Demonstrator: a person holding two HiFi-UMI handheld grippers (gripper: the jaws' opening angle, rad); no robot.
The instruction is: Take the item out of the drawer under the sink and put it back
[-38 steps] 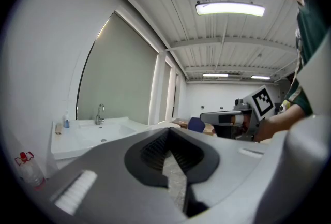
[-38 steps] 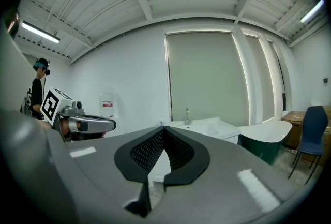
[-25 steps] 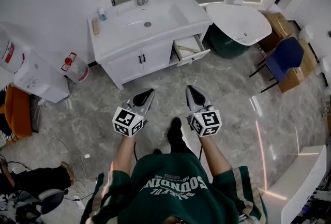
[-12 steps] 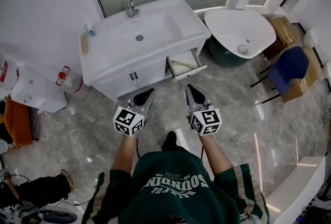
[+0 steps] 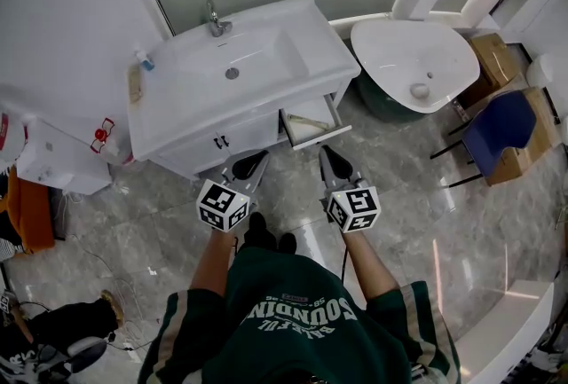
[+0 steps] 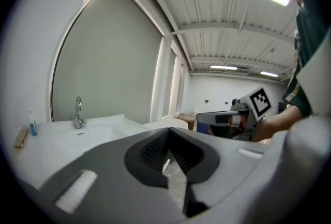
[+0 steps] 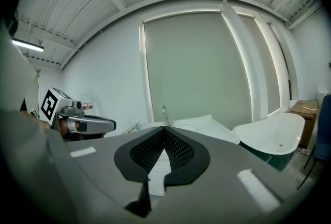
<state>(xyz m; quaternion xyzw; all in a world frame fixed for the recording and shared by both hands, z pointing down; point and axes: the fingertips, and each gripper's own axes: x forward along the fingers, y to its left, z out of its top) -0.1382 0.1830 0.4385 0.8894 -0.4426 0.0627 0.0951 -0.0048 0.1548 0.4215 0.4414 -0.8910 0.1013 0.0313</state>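
Head view: I'm standing at the sink, both grippers held out side by side just short of the cabinet front. The drawer under the basin's right end stands pulled out. A pale item lies inside it, too small to identify. The left gripper is in front of the cabinet doors and the right gripper is just below the open drawer; neither touches anything. A white tub is to the right, with a blue chair beyond it.

Left gripper view: jaws pressed together, nothing between them. The faucet and basin are ahead to the left, and the right gripper shows off to the right.

Right gripper view: jaws likewise closed tight and empty. The faucet lines up just above their tips, with the tub at right and the left gripper at left.
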